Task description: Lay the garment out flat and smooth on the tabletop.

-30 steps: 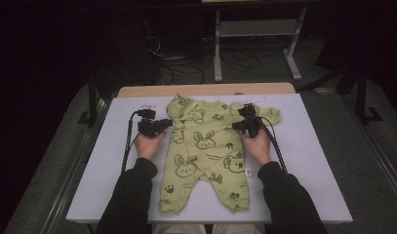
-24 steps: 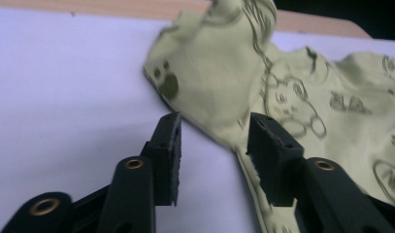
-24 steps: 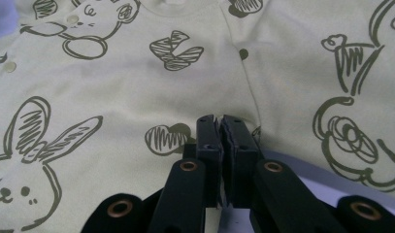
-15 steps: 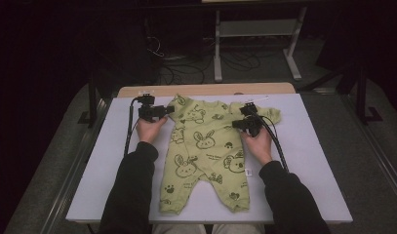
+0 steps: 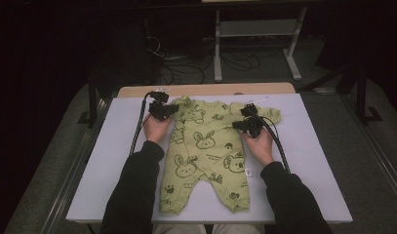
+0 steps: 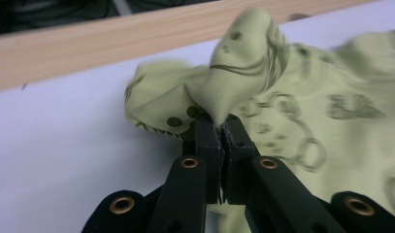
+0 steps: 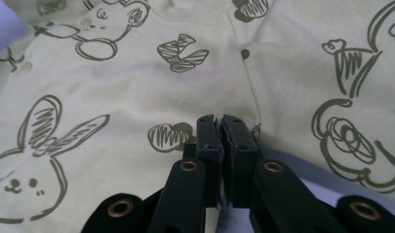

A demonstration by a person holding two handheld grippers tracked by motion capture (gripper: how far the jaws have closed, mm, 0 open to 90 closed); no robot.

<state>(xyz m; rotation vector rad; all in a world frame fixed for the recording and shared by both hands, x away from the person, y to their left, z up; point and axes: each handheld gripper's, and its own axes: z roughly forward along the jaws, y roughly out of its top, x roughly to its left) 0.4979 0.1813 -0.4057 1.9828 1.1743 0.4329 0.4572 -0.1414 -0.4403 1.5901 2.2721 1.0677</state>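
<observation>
Pale green romper [image 5: 206,156] lies flat mid-table [image 5: 313,161], its near leg hems cut off by sleeves. The left gripper [image 6: 219,127] pinches its bunched far-left sleeve; the right gripper [image 7: 219,127] presses closed, any cloth between the jaws hidden.

Lighting check from my end: white table [image 5: 313,146] evenly lit from overhead, soft shadows, no glare. Room beyond it nearly black. High view soft, low detail. Left gripper view has the lifted sleeve [image 6: 243,63] blurred; right gripper view sharp on the romper print [image 7: 137,97].
</observation>
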